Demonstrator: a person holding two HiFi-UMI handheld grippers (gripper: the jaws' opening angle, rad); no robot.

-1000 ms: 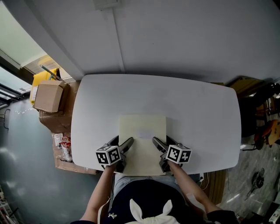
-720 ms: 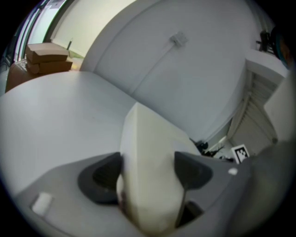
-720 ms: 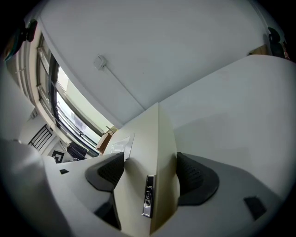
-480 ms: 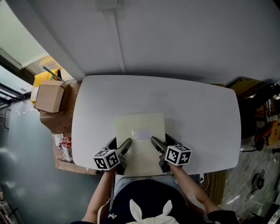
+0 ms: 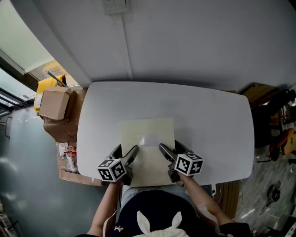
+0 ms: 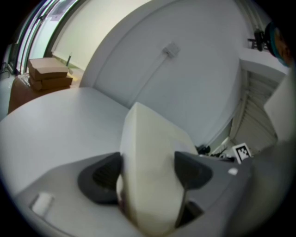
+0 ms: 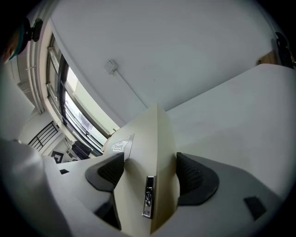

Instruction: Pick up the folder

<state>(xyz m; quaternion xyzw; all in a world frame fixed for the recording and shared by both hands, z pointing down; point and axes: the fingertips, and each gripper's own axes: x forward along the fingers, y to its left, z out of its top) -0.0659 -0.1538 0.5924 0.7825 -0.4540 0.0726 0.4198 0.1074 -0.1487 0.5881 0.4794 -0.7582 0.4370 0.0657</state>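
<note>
A cream folder [image 5: 147, 139] is held over the near middle of the white table [image 5: 208, 125]. My left gripper [image 5: 127, 155] is shut on its near left edge and my right gripper [image 5: 167, 153] is shut on its near right edge. In the left gripper view the folder [image 6: 148, 143] fills the gap between the dark pads [image 6: 104, 173] and its far end tilts up off the table. In the right gripper view the folder [image 7: 148, 134] sits edge-on between the pads [image 7: 194, 176], with a small metal clasp [image 7: 148, 196] on its spine.
Cardboard boxes [image 5: 54, 104] and a yellow object [image 5: 46, 85] stand on the floor left of the table. Dark furniture and clutter [image 5: 273, 120] lie to the right. A grey wall with a white outlet [image 5: 114, 5] runs behind the table.
The folder has risen slightly toward the camera and shifted a little left, both grippers staying shut on it.
</note>
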